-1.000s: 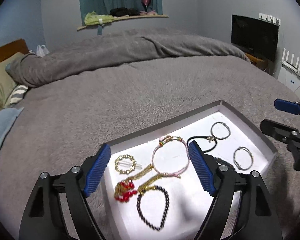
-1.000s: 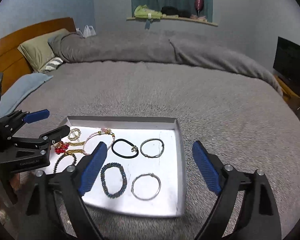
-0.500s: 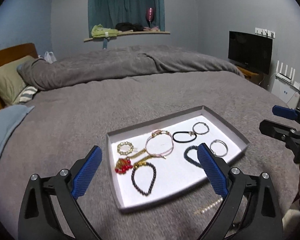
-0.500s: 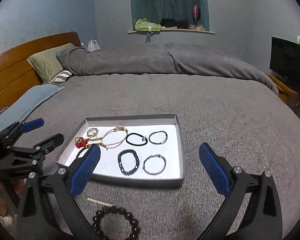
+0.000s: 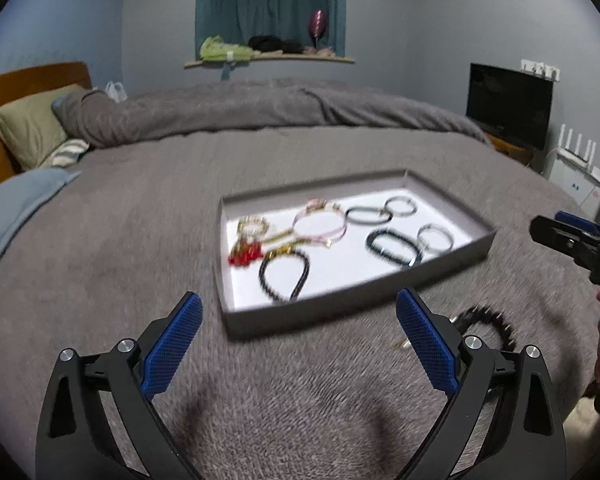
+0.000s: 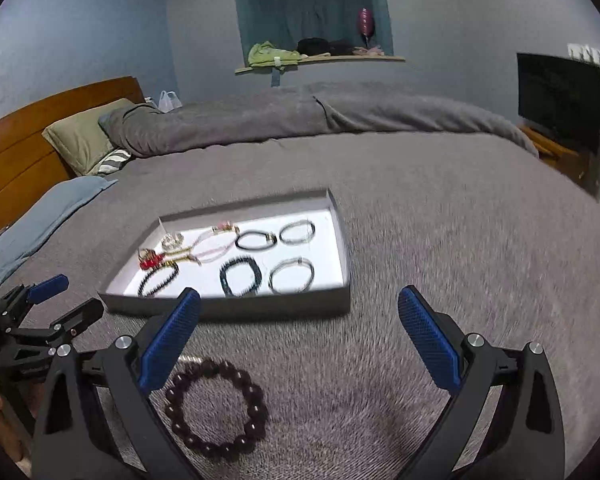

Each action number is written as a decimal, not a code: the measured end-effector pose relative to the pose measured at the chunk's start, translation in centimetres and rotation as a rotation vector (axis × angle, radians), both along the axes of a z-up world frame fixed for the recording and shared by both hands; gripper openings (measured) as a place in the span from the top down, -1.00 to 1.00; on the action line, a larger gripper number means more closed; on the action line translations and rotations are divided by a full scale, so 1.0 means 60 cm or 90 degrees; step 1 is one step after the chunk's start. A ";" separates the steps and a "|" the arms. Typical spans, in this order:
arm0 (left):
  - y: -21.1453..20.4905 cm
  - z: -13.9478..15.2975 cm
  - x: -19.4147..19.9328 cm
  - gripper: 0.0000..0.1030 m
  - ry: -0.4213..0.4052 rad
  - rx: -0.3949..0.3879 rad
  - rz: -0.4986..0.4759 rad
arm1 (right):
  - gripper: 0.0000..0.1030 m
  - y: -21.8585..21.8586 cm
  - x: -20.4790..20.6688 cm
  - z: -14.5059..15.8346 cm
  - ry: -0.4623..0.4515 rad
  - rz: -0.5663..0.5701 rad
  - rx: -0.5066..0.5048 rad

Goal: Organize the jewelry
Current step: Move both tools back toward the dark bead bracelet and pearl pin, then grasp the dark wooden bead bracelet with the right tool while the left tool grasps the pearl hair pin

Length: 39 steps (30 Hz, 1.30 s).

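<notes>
Both tongs are spread wide with nothing between their blue pads: the left gripper (image 5: 298,344) hangs over bare blanket just short of the tray, and the right gripper (image 6: 300,344) hangs over the near side of the bed (image 6: 460,220), its left finger close above a dark bead bracelet (image 6: 216,408). Their jaws have just been opening, and they hold nothing.

Going from large to small: the grey bed carries a shallow grey tray (image 6: 228,307) with a white floor, lying flat, its long side running left to right across the right wrist view and somewhat slantwise in the left. Inside, bracelets lie flat and mostly apart: two thin pale rings and two dark loops toward the right, a pink loop, a black bead string, a gold chain and a red bead cluster (image 5: 244,256) crowded at the left.

Most of the sorting looks done. Still outside the tray are the dark bead bracelet, lying flat as an open ring, and a small pale chain piece (image 6: 190,359) just beside it.
</notes>
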<state>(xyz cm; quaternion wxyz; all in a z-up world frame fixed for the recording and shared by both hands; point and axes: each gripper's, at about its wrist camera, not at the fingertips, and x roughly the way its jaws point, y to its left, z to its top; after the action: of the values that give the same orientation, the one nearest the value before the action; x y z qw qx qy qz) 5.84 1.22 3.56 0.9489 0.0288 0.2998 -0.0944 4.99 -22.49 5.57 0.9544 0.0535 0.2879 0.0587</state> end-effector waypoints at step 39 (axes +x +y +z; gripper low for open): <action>-0.047 -0.054 -0.017 -0.88 0.005 -0.003 -0.130 | 0.72 0.028 -0.035 -0.097 0.046 0.096 -0.076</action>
<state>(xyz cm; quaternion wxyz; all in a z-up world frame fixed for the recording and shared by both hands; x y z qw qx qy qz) 4.80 -1.59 0.30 0.9333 0.0565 0.2985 -0.1917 2.89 -20.83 -0.22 0.9377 -0.0235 0.3285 0.1107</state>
